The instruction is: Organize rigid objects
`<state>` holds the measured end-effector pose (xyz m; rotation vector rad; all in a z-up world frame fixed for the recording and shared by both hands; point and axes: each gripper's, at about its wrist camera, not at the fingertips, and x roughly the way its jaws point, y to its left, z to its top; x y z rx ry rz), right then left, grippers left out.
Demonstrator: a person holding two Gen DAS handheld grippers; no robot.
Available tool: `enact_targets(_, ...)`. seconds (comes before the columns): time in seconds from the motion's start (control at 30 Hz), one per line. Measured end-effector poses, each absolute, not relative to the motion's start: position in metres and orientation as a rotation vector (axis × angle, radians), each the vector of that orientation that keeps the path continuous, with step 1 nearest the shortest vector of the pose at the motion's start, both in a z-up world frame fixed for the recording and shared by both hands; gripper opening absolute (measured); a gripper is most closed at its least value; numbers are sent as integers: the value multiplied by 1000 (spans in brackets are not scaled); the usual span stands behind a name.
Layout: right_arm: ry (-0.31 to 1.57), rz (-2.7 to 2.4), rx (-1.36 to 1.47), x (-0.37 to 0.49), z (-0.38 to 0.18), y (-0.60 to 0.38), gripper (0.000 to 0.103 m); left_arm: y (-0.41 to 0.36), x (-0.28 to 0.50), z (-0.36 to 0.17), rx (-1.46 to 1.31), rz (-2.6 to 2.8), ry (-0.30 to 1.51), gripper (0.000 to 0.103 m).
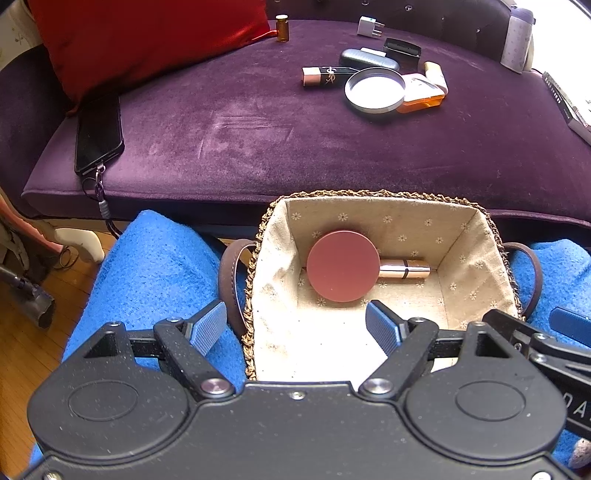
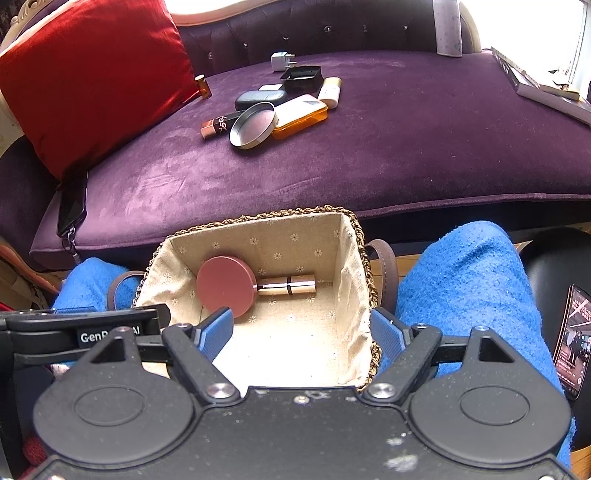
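Observation:
A woven basket with a flowered cloth lining rests on a person's blue-covered lap. Inside it lie a round dusty-pink disc and a rose-gold lipstick tube, partly under the disc. My left gripper is open over the basket's near left corner, one finger outside the wall and one inside. My right gripper is open astride the basket at its right wall, nothing pinched. The disc sits just beyond its left finger. A silver round tin and a black lipstick lie on the purple bench.
On the purple bench a grey case, black box, orange bottle, white plug and amber vial lie clustered. A red cushion and phone sit left. Books and another phone are right.

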<state>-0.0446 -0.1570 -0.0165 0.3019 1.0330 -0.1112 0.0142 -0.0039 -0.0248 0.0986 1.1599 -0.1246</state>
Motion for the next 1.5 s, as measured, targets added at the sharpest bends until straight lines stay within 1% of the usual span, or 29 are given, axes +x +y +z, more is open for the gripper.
enact_targets(0.4,1065,-105,304,-38,-20,-158,82,-11,47,-27,91,-164,1213,79)
enact_targets(0.7,1141,-107,321,-18,-30,-164,82,-26,91,-27,110,-187,1195,79)
enact_targets(0.93,1123,-118,281,14,-31,-176,83,-44,134,-33,134,-217,1163,79)
enact_targets(1.37,1037,-149,177,94,-44,-215,85,-80,212,-69,52,-291,1207,79)
enact_targets(1.4,1034,-148,171,99,-46,-217,85,-81,216,-72,35,-299,1220,80)
enact_targets(1.43,1031,-143,167,104,-48,-219,87,-82,221,-75,25,-297,1225,88)
enact_targets(1.47,1028,-136,165,109,-50,-221,87,-84,224,-76,16,-295,1209,91)
enact_targets(1.5,1028,-130,162,115,-53,-223,87,-85,227,-76,10,-293,1195,93)
